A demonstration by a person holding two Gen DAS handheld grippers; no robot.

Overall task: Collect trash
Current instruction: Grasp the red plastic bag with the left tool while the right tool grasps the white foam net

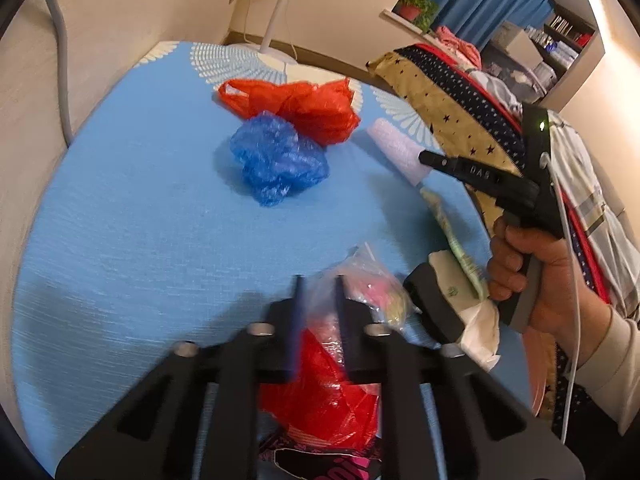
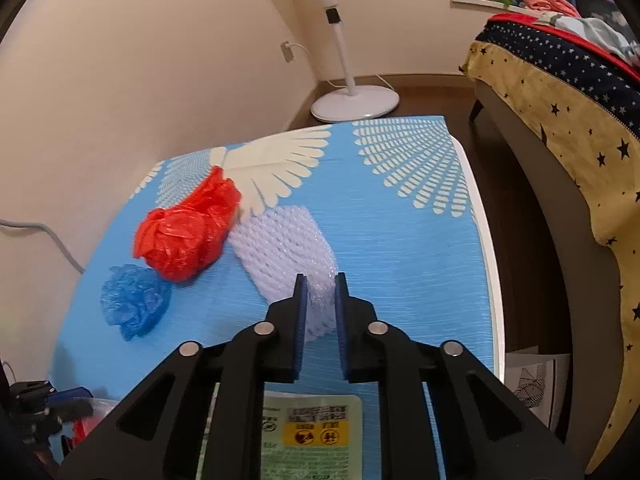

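Right wrist view: your right gripper (image 2: 320,280) pinches the white foam net (image 2: 280,248) mid-tabletop, while your left gripper (image 1: 318,284) jaws clamp the clear trash bag (image 1: 360,280); lift and bag it next.

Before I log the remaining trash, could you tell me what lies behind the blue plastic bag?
A crumpled red plastic bag sits directly behind the blue plastic bag, touching it. Its near lower part is covered by the blue one.
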